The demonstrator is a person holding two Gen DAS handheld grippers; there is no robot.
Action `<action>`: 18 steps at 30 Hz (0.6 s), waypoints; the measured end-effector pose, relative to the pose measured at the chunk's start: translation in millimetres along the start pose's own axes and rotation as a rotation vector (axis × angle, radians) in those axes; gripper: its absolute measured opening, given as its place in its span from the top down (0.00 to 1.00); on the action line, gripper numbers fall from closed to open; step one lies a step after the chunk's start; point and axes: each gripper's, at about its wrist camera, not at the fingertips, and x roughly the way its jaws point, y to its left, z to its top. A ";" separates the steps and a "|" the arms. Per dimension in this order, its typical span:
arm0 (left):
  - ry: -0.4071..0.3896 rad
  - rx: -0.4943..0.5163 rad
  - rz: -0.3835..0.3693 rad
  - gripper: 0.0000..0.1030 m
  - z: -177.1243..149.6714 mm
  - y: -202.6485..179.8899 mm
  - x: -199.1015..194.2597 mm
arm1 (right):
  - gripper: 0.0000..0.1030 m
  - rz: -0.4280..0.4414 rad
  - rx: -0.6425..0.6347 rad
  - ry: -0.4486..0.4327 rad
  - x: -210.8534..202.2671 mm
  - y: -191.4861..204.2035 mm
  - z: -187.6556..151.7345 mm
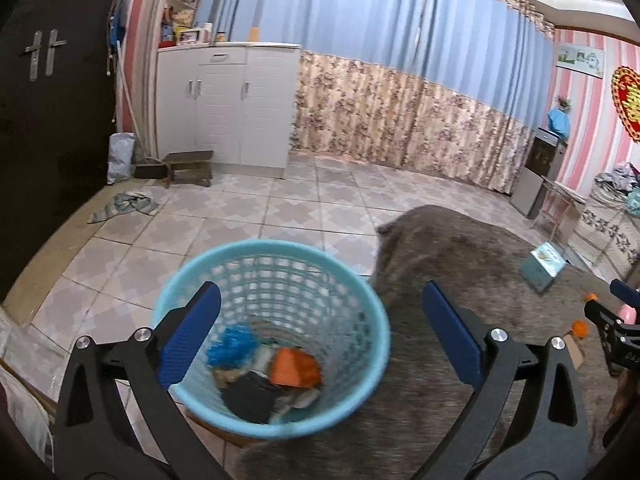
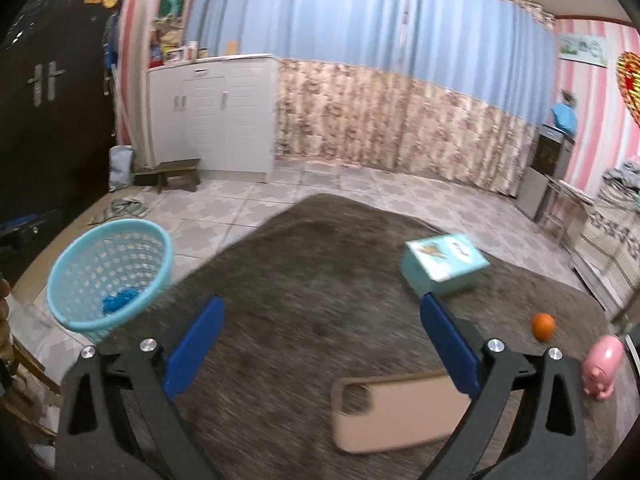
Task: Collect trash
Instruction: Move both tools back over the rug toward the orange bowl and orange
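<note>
Two hand-held grippers hang over a grey rug (image 2: 312, 264), both with jaws wide apart and empty. Left gripper (image 1: 320, 320) hovers above a light blue basket (image 1: 200, 276) at the rug's edge, holding blue, orange and black scraps. Right gripper (image 2: 320, 340) is over the rug, near a tan phone case (image 2: 396, 416), teal box (image 2: 444, 266), orange ball (image 2: 543, 326) and pink pig (image 2: 602, 366).

Left gripper (image 1: 320, 332) gapes wide and empty; right gripper (image 2: 320, 346) likewise.
</note>
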 end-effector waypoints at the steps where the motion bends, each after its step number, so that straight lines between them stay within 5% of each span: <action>1: -0.001 0.007 -0.005 0.05 -0.3 -7.6 -1.0 | 0.07 -0.015 0.007 0.000 -3.8 -9.1 -3.3; 18: -0.004 0.120 -0.118 0.05 -14.7 -116.6 -10.5 | 0.06 -0.238 0.125 0.032 -47.8 -156.6 -64.5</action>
